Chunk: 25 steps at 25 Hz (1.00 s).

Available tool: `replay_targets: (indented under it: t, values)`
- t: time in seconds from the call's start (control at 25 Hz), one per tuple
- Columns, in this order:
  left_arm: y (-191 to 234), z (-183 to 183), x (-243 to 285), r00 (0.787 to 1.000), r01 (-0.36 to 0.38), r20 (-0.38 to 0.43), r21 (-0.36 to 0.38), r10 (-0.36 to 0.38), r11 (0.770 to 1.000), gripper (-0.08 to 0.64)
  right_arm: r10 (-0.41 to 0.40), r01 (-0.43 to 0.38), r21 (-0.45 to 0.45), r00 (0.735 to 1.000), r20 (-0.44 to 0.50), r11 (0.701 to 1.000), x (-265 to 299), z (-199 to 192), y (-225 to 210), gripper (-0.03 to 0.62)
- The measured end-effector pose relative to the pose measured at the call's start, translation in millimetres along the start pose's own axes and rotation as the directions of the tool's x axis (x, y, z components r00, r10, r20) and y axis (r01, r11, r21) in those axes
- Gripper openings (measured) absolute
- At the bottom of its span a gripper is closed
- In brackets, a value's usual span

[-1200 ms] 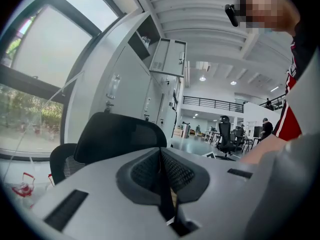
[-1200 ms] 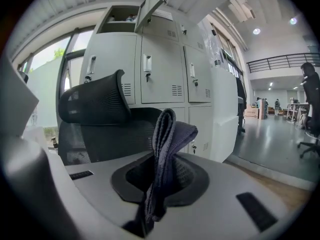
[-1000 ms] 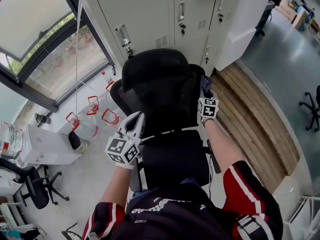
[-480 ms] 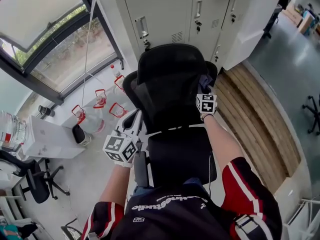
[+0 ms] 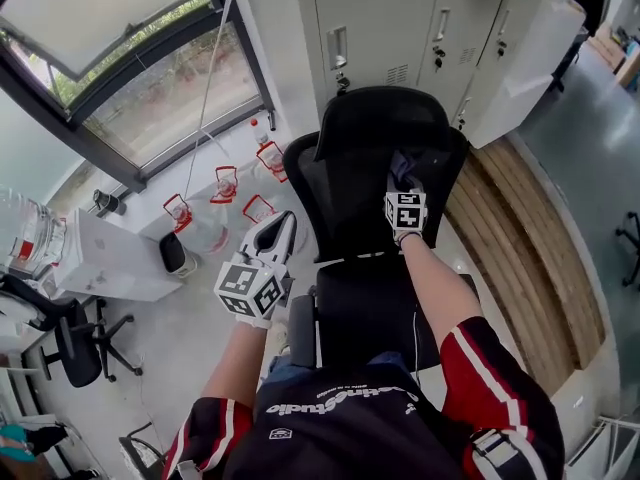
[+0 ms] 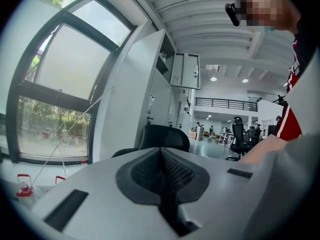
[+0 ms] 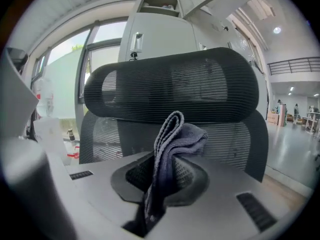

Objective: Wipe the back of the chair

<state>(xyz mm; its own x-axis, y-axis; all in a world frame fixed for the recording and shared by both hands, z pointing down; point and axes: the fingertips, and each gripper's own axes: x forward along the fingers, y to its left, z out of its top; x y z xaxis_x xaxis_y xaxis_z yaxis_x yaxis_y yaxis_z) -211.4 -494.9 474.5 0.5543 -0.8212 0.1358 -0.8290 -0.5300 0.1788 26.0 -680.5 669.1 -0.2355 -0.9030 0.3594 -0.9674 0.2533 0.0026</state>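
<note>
A black mesh office chair stands in front of me, its back and headrest facing the right gripper view. My right gripper is shut on a folded grey cloth, held up against the upper chair back just under the headrest. The cloth pokes out ahead of the jaws. My left gripper hangs left of the chair, beside its armrest, jaws closed together with nothing between them. In the left gripper view the chair's headrest shows beyond the jaws.
White metal lockers stand right behind the chair. A window is at the left, with water jugs with red handles on the floor below. A wooden platform runs on the right. A white box and another chair sit at the left.
My right gripper with the cloth has moved up the chair back toward the headrest. The head view has shifted, so the chair sits further right. The left gripper stays beside the chair.
</note>
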Motion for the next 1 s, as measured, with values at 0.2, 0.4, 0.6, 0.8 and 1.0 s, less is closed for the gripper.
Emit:
replay_targets:
  t: [0.2, 0.4, 0.6, 0.8, 1.0]
  values:
    - [23, 3, -20, 0.999, -0.046, 0.017, -0.008, 0.046, 0.999, 0.025, 0.101, -0.102, 0.007, 0.994, 0.031, 0.995, 14, 7, 62, 0.058]
    - [42, 4, -46, 0.996, -0.091, 0.024, -0.015, 0.091, 0.996, 0.025, 0.195, -0.194, -0.026, 0.980, 0.037, 0.981, 19, 10, 124, 0.058]
    - [61, 3, -71, 0.990, -0.134, 0.030, -0.026, 0.135, 0.991, 0.025, 0.264, -0.262, -0.057, 0.964, 0.026, 0.963, 25, 13, 181, 0.058]
    - [79, 5, -94, 0.984, -0.172, 0.037, -0.030, 0.173, 0.985, 0.025, 0.323, -0.320, -0.070, 0.946, 0.027, 0.945, 33, 19, 234, 0.058]
    - [91, 4, -116, 0.979, -0.197, 0.037, -0.034, 0.199, 0.980, 0.025, 0.388, -0.385, -0.071, 0.921, 0.032, 0.920, 34, 29, 282, 0.058]
